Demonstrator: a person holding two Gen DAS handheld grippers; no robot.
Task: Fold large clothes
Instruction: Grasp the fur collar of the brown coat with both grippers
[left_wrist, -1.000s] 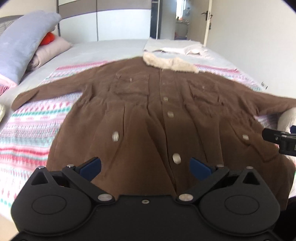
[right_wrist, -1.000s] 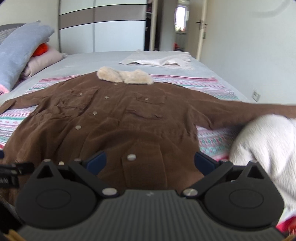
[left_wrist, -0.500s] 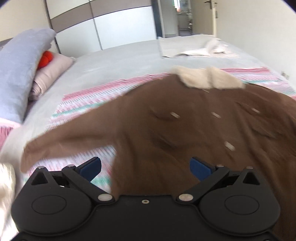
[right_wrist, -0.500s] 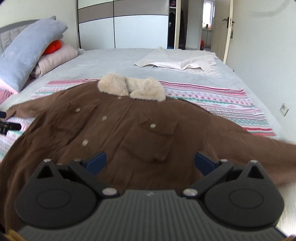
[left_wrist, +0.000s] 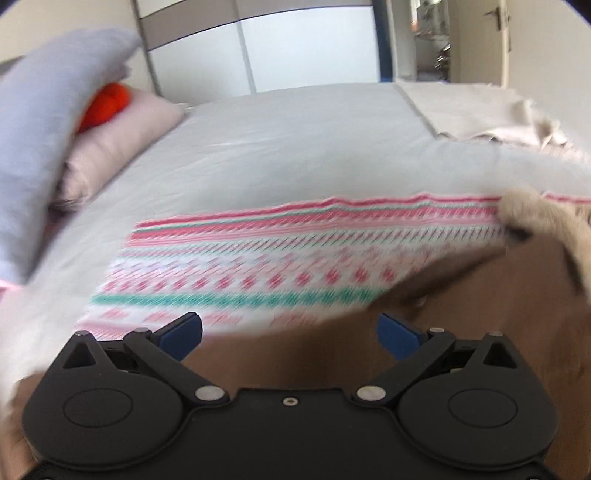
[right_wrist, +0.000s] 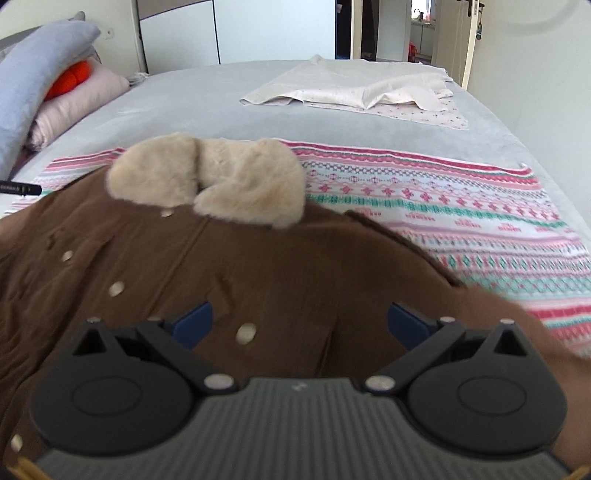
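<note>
A large brown coat (right_wrist: 221, 266) with pale buttons and a cream fur collar (right_wrist: 210, 184) lies spread front-up on a patterned blanket (right_wrist: 461, 206) on the bed. My right gripper (right_wrist: 299, 325) is open, low over the coat's chest, right of the button line. My left gripper (left_wrist: 288, 332) is open over the coat's left shoulder and sleeve (left_wrist: 461, 314), with the collar's end (left_wrist: 546, 221) at the right. The left view is blurred. A tip of the left gripper (right_wrist: 20, 189) shows at the right view's left edge.
Grey and pink pillows with an orange item (right_wrist: 66, 79) are stacked at the left of the bed. A folded cream garment (right_wrist: 354, 88) lies on the grey sheet (left_wrist: 295, 147) at the far side. A wardrobe and a doorway stand behind.
Both grippers have moved up the coat from its hem toward the collar and shoulders. The left one has swung to the left sleeve side. Both stay open.
</note>
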